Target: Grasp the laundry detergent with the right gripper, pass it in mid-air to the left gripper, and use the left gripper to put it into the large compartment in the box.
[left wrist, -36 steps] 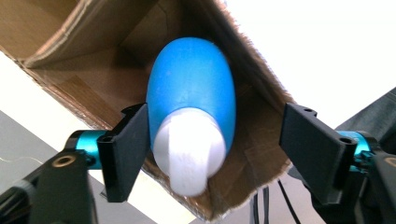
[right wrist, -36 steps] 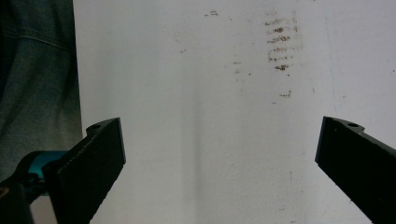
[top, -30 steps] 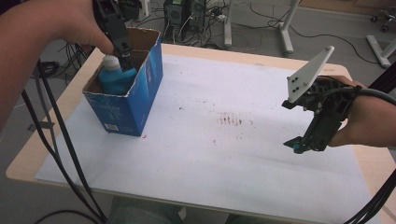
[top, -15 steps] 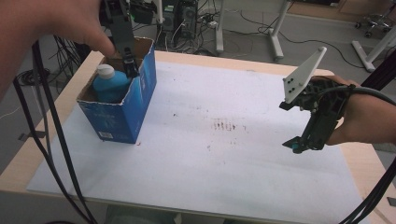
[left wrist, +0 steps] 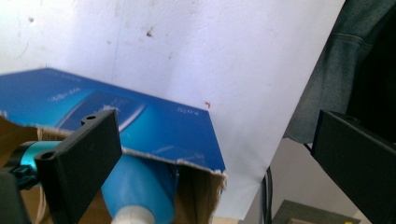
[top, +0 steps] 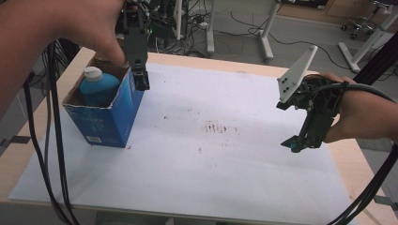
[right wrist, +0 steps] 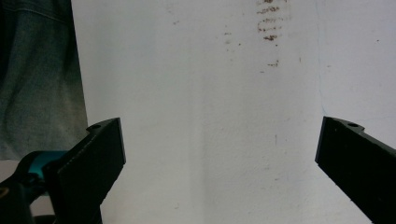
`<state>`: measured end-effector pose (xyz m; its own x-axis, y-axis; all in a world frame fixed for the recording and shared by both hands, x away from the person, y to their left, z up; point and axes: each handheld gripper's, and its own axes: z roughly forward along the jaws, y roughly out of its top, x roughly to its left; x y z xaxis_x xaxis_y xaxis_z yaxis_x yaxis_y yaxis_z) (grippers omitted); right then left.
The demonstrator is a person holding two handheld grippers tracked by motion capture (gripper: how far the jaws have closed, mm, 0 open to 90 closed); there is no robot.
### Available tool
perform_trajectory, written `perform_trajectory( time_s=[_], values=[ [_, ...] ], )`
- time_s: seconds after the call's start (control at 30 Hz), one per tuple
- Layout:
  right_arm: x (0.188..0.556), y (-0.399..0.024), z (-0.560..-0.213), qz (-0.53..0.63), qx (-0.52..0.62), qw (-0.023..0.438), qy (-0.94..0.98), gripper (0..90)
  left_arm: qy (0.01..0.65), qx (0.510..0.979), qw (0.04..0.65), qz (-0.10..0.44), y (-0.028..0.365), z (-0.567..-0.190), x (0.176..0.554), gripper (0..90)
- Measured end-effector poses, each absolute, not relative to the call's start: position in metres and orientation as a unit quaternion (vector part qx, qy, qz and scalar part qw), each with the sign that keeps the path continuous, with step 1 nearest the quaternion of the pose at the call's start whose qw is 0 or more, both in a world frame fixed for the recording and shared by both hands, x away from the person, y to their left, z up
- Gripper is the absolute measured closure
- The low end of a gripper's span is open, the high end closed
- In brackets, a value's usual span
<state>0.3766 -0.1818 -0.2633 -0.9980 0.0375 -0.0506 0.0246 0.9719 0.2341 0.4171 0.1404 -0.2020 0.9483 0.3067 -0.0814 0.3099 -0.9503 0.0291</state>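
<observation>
Nearest me, the right gripper [top: 296, 143] hangs over the white sheet [top: 197, 159] at the right, jaws spread wide and nothing between them, well clear of trouble. Farther off on the left, the blue bottle [top: 97, 85] sits inside the open blue box [top: 105, 123]. The left gripper [top: 141, 80] hovers just beside the box's right wall; its jaws have just been opening and are now released and empty. The risk I'd watch: a jaw catching that torn cardboard rim as the hand moves and tipping the box, bottle and all.
</observation>
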Motion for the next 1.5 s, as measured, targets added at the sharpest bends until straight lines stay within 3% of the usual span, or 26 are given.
perform_trajectory(
  time_s=[0.43,1.5],
  values=[
    [0.38,-0.18,-0.275,0.084,-0.003,0.011,0.996,0.6,0.106,0.993,0.002,-0.058,0.119,-0.221,0.429,1.6],
    [0.387,-0.182,-0.292,0.064,-0.006,-0.009,0.998,0.6,0.071,0.996,0.003,-0.045,0.105,-0.237,0.442,1.6]
  ],
)
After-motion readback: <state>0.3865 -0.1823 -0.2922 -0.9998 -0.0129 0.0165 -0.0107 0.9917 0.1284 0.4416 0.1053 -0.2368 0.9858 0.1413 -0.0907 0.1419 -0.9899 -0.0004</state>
